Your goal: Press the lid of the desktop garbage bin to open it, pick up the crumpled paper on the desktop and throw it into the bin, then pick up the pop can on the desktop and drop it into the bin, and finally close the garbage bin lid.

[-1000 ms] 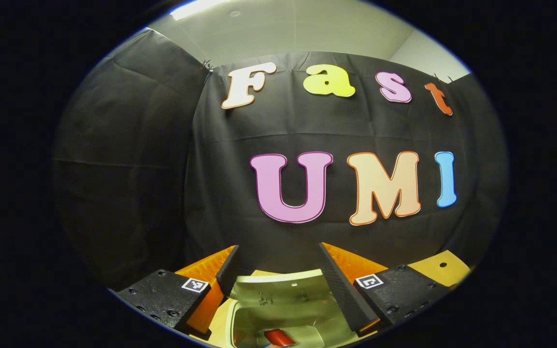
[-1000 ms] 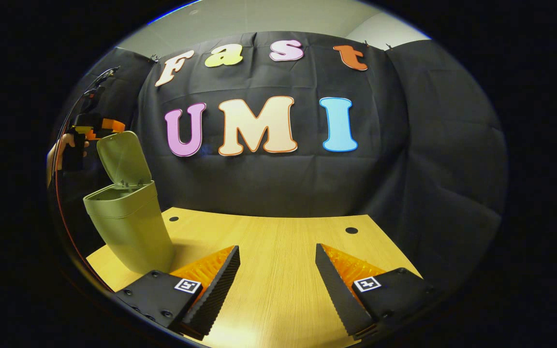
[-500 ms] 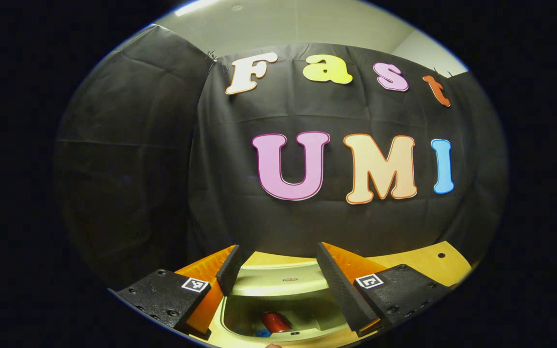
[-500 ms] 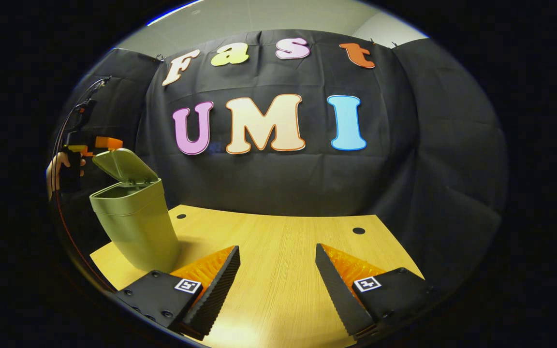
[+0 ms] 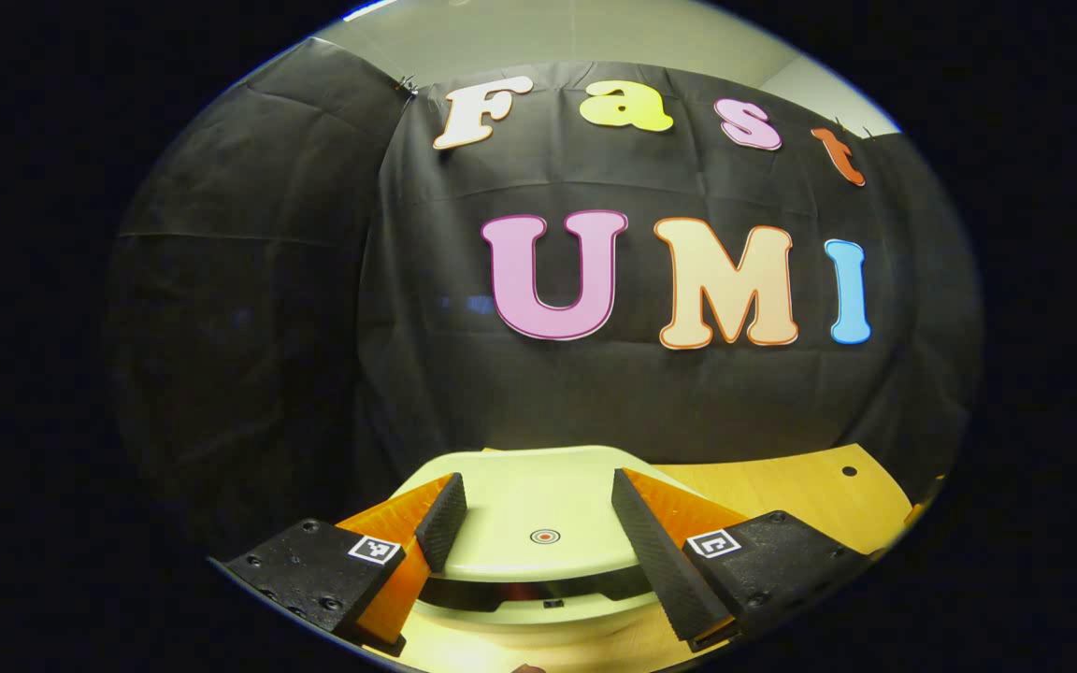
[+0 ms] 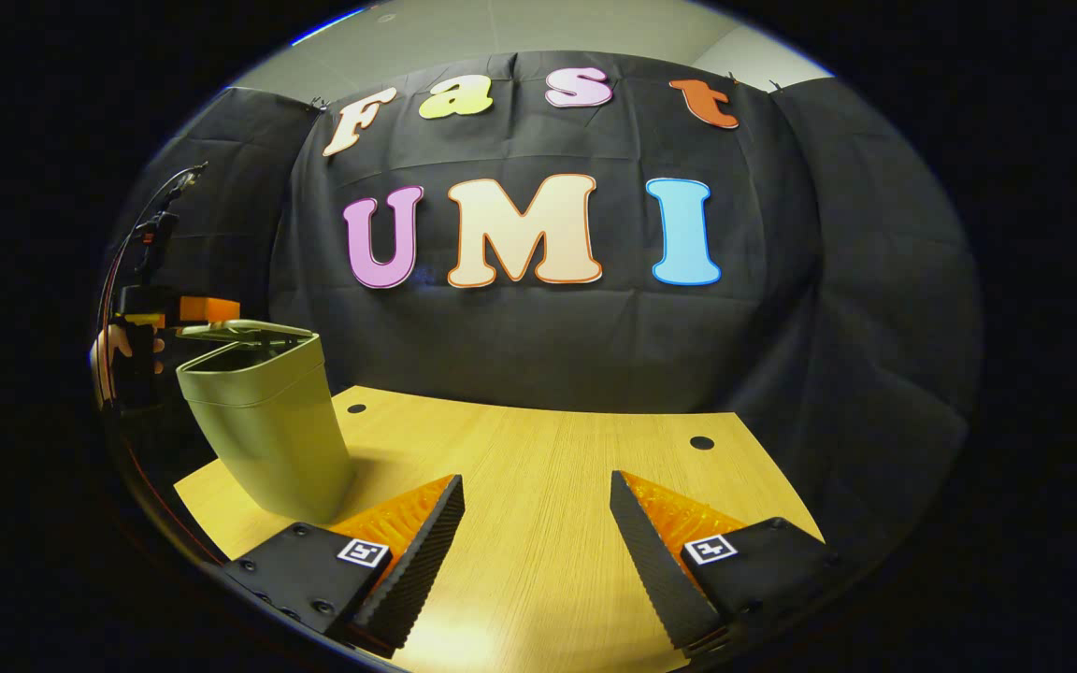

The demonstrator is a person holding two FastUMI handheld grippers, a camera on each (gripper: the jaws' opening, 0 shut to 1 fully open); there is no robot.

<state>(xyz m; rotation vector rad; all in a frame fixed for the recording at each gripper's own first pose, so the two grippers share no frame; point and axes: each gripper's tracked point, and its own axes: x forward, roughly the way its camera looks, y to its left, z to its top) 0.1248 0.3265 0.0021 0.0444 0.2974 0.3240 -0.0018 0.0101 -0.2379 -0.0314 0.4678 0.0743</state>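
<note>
While the lid lies almost flat over the garbage bin, a narrow dark gap shows under its front edge, so it is not fully shut. The left tool hovers right above that lid, its fingers spread wide on either side of the small round mark at the lid's middle; whether they touch the lid I cannot tell. In the right gripper view, a hand holds this tool just behind the bin. The right tool is spread wide too, holding nothing, over the wooden surface well to the side of the bin.
</note>
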